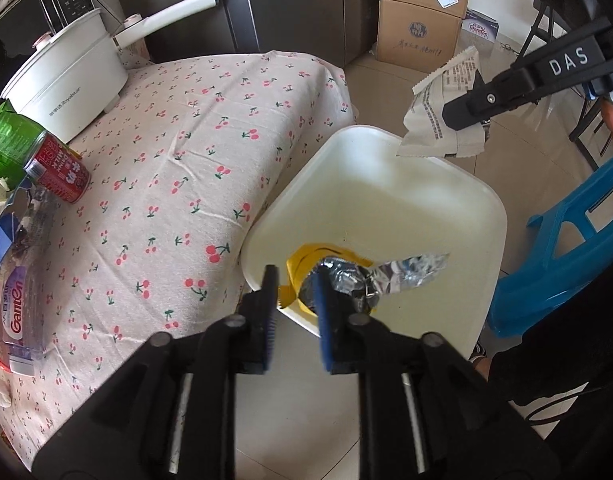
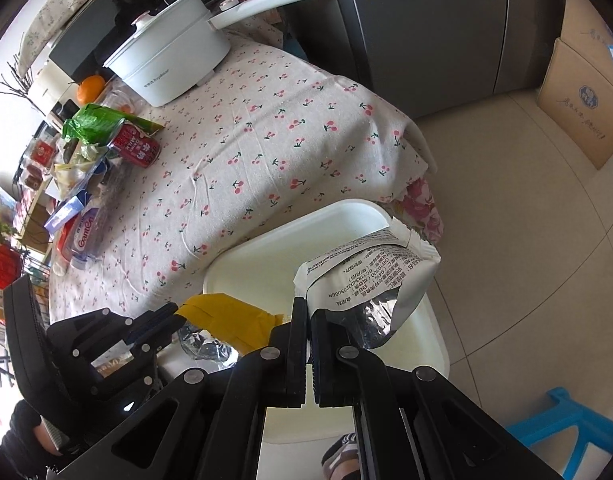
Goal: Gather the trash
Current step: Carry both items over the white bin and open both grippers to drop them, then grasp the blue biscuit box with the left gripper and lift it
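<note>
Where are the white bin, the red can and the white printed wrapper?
white bin (image 1: pixel 386 200), left wrist view, bare inner wall.
red can (image 1: pixel 60 174), left wrist view, its side label.
white printed wrapper (image 2: pixel 370 268), right wrist view, printed face.

One bin (image 1: pixel 482 200), two wrappers (image 1: pixel 442 120), one can (image 1: pixel 58 172).

We look steeply down from both wrists, close above the bin (image 1: pixel 386 208); both views share the desk (image 2: pixel 266 152).

Bin (image 1: pixel 386 200) beside table (image 1: pixel 186 160), wrapper (image 1: pixel 334 276) in bin, pot (image 1: pixel 66 76) on table
</note>
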A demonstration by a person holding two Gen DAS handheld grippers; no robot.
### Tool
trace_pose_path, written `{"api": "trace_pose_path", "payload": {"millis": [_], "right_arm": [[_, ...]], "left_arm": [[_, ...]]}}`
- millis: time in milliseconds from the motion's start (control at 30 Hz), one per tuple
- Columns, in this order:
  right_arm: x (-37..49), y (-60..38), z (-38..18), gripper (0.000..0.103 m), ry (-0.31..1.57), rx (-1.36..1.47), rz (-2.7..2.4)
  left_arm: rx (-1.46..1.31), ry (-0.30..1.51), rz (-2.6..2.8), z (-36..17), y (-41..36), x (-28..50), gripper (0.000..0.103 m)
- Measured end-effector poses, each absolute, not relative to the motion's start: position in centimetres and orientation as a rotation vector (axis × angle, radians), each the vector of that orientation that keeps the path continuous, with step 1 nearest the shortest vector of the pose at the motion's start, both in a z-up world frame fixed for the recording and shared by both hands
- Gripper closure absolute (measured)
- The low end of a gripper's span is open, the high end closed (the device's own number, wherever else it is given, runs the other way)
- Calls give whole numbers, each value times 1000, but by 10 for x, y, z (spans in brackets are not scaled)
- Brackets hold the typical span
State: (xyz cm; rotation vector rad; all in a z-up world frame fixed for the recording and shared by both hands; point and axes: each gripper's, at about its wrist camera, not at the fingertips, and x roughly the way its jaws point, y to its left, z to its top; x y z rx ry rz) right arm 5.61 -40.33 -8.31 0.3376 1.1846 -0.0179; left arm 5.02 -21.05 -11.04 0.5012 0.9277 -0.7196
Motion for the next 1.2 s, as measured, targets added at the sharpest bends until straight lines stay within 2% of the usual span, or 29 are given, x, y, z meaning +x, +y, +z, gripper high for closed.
{"api": "trace_pose_path", "payload": {"millis": [67, 133, 267, 867, 933, 1000, 1067, 1200], "right_arm": [[57, -401, -84, 100, 1191, 332, -17], [57, -399, -86, 100, 1199, 325, -13], [60, -392, -92, 100, 1220, 304, -8], [78, -353, -136, 97, 1350, 235, 10], [79, -353, -136, 85, 1345, 242, 7], [79, -353, -133, 58, 1335, 244, -3], [81, -353, -127, 45, 1313, 233, -12], [83, -347, -115, 35, 1280, 208, -12]], "left_arm": [[498, 905, -680, -105, -205, 49, 46], [510, 891, -622, -98, -198, 48, 41], [465, 880, -538, -85, -175, 50, 24], [336, 860, -392, -56, -101, 55, 9], [330, 859, -384, -54, -97, 55, 9], [326, 858, -377, -53, -93, 55, 8], [321, 860, -373, -52, -89, 56, 8], [310, 865, -361, -51, -83, 57, 8]]}}
